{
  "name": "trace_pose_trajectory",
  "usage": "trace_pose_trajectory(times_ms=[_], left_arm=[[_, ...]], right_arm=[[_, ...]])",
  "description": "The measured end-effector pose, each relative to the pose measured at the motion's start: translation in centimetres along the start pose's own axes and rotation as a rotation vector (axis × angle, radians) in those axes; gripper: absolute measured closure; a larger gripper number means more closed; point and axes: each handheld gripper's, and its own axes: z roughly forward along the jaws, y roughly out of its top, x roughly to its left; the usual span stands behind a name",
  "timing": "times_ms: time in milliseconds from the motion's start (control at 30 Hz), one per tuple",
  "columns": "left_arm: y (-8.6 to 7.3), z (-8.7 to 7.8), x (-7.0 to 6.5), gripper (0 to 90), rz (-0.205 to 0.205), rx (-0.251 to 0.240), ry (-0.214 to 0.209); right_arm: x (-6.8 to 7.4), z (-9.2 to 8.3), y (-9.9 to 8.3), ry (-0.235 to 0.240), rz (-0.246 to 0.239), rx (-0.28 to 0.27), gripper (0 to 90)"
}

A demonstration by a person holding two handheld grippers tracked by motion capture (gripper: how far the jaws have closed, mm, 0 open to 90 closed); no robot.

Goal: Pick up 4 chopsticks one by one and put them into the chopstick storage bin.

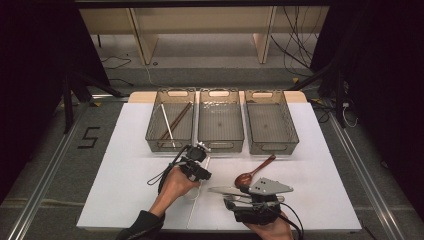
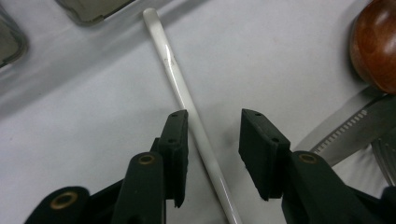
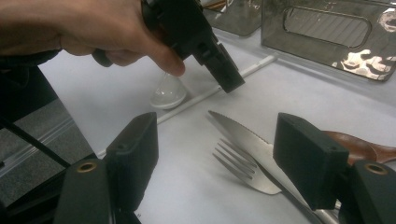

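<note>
A white chopstick (image 2: 184, 95) lies on the white table, running between the jaws of my left gripper (image 2: 212, 140). The left pad sits close beside it and the right pad stands well apart, so nothing is pressed. From above, my left gripper (image 1: 204, 175) tilts down just in front of the trays. My right gripper (image 3: 219, 156) stands wide open over a metal fork (image 3: 243, 165) and a serrated knife (image 3: 238, 130). A brown wooden spoon (image 1: 252, 172) lies to their right.
Three clear trays stand side by side at the back: left (image 1: 150, 135) holding brown and white chopsticks, middle (image 1: 220, 146), right (image 1: 272, 148). A clear plastic spoon (image 3: 168, 93) lies under the left hand. Table edges border dark floor with rails and cables.
</note>
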Motion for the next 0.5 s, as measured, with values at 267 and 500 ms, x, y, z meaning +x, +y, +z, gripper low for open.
trace_pose_trajectory(times_ms=[267, 500], left_arm=[[0.0, 0.21, -0.27, 68.9, 0.006, 0.006, 0.038], [-0.03, 0.28, -0.58, 71.8, 0.031, 0.009, 0.072]], right_arm=[[0.0, -0.01, -0.01, -0.001, -0.001, -0.001, 31.7], [-0.01, 0.01, 0.02, -0.004, 0.0, -0.002, 31.7]])
